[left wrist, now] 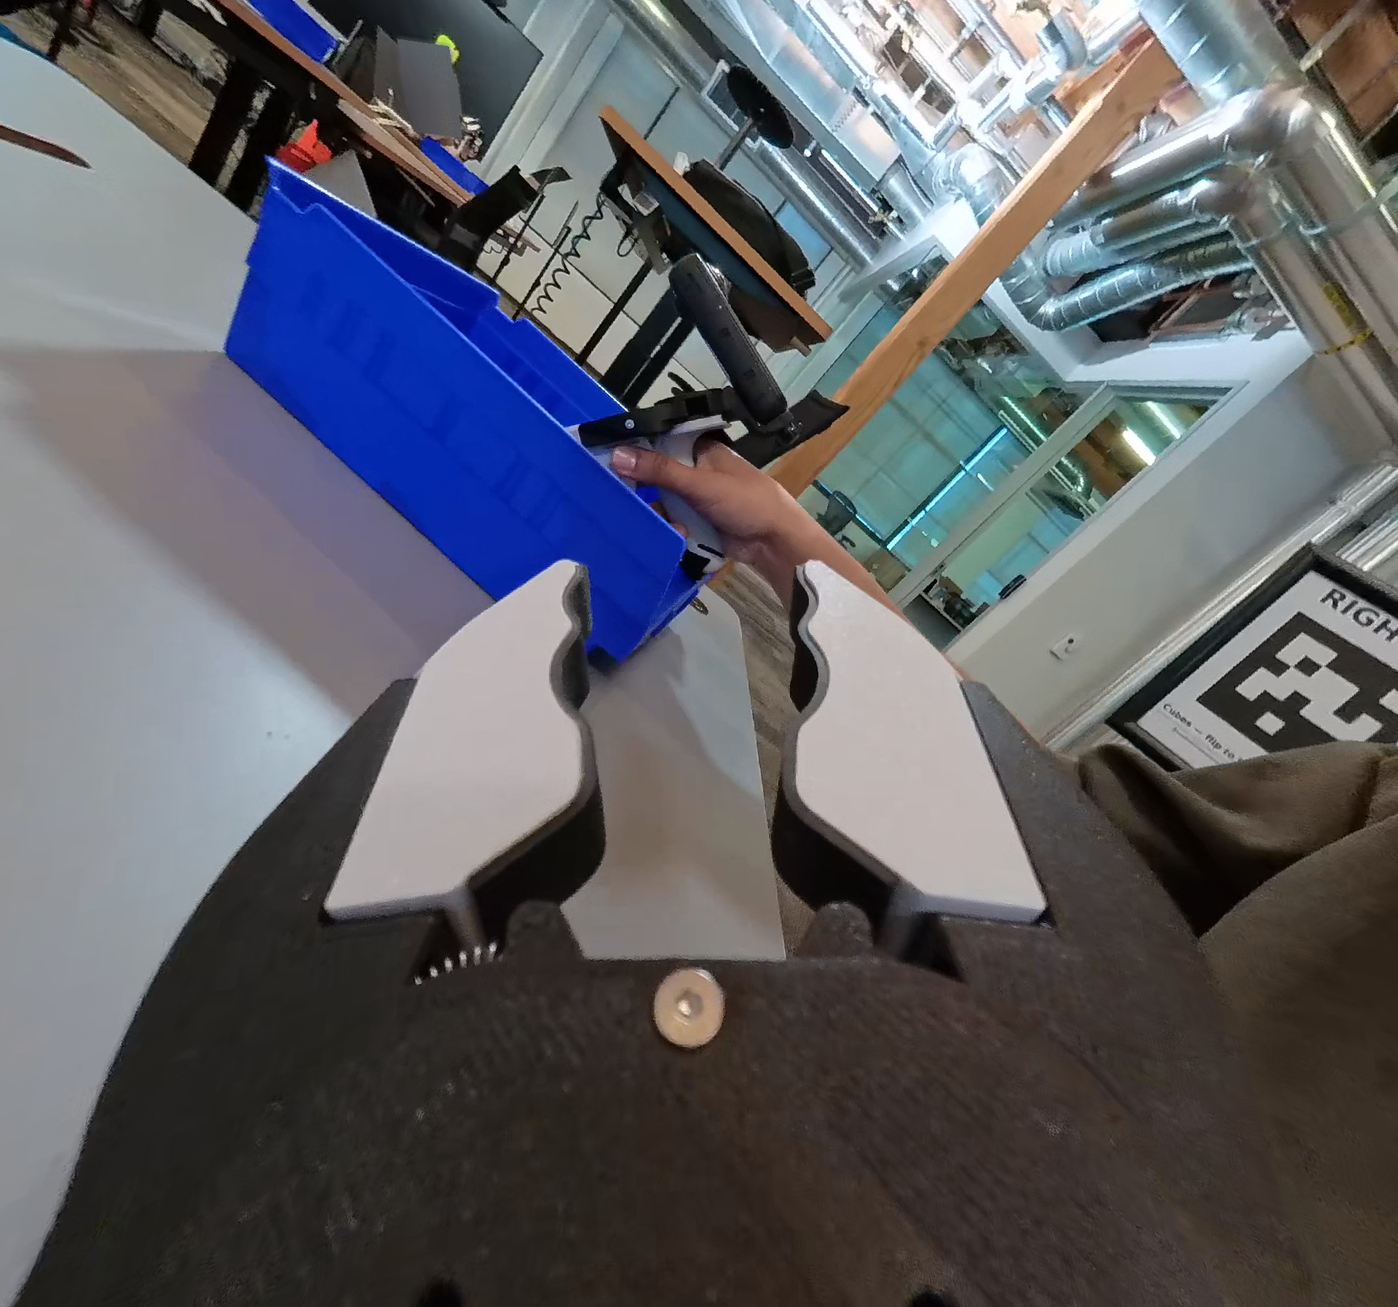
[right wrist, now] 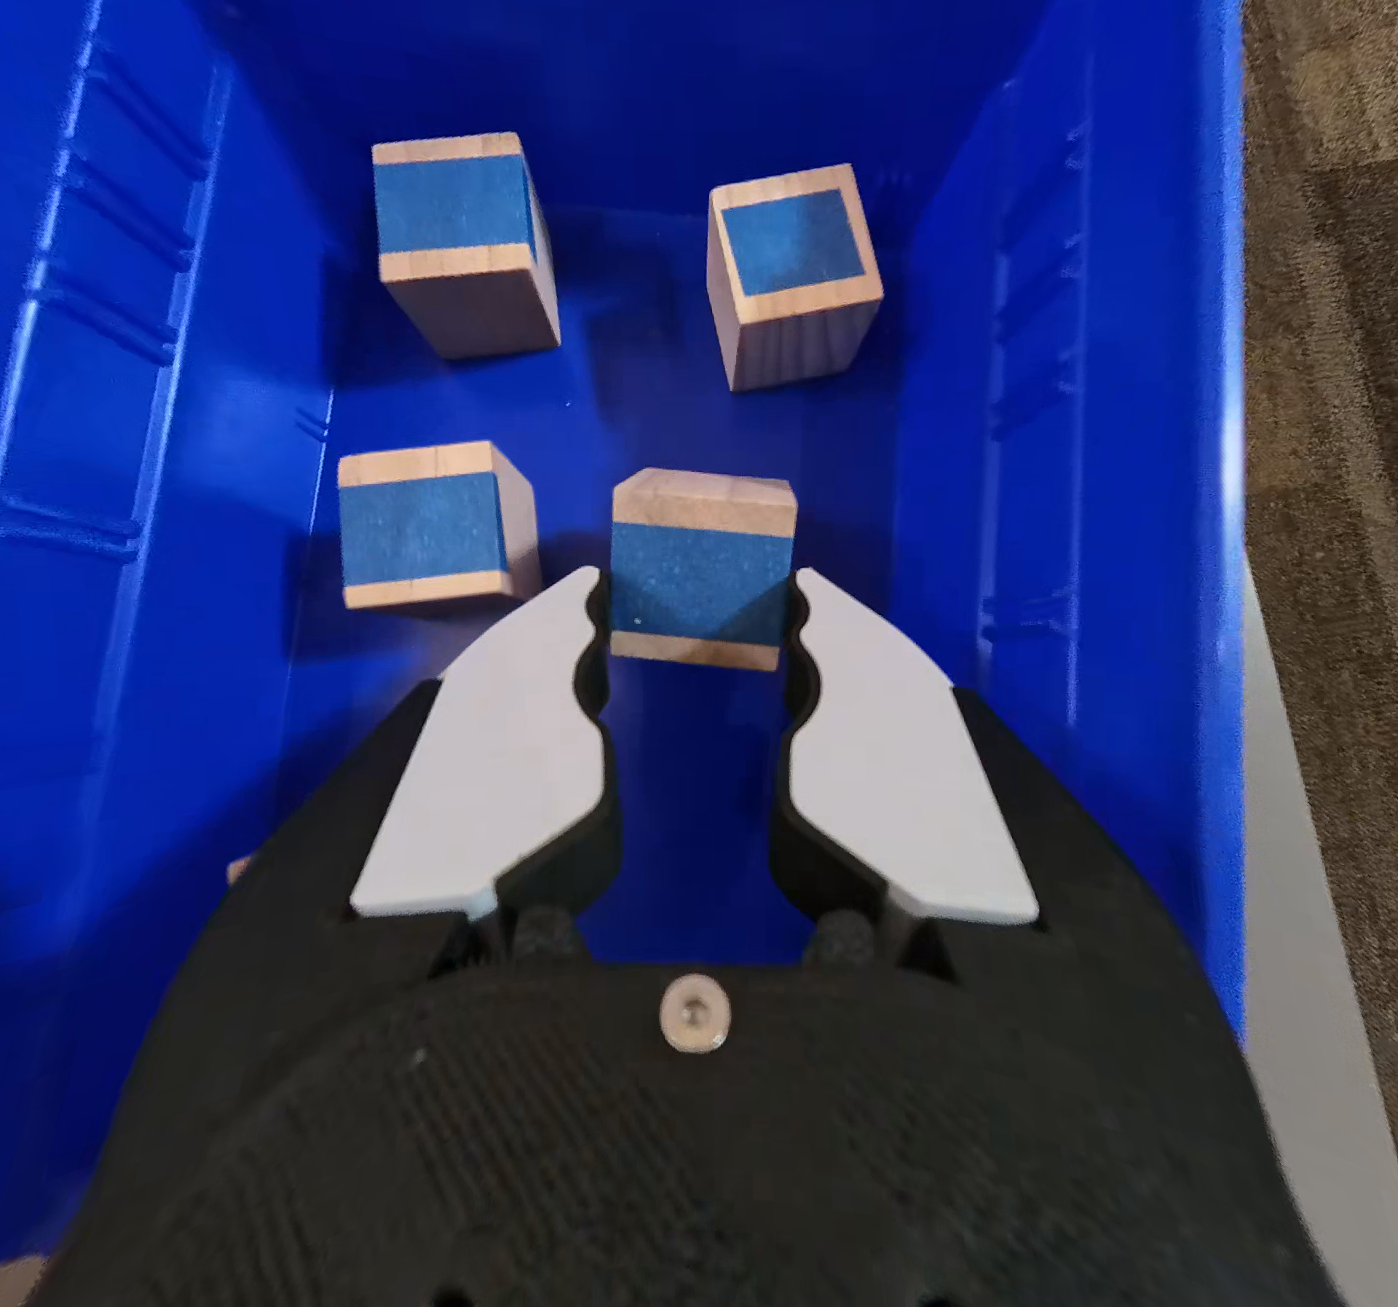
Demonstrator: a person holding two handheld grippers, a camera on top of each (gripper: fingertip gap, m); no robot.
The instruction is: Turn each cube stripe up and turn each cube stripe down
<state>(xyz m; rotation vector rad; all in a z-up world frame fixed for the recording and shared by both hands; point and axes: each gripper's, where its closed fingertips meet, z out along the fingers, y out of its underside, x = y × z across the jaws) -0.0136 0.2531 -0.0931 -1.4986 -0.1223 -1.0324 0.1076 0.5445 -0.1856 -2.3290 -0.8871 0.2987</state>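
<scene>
Several wooden cubes, each with a blue stripe, sit in a blue bin (right wrist: 1059,438). Three of them stand stripe up: far left (right wrist: 454,211), far right (right wrist: 794,249) and near left (right wrist: 424,522). My right gripper (right wrist: 700,590) is shut on a fourth cube (right wrist: 700,567), stripe up, with its fingertips against the cube's two sides. A sliver of another cube (right wrist: 238,870) shows by the gripper body. My left gripper (left wrist: 692,612) is open and empty over the grey table (left wrist: 151,590), just short of the bin's (left wrist: 424,378) near corner. A hand holds the right gripper (left wrist: 666,454) over the bin, its fingers hidden inside.
A framed sign with a black-and-white marker (left wrist: 1286,673) stands at the right. Brown carpet (right wrist: 1324,211) lies beyond the table edge beside the bin. Desks and monitors (left wrist: 424,45) stand behind the table.
</scene>
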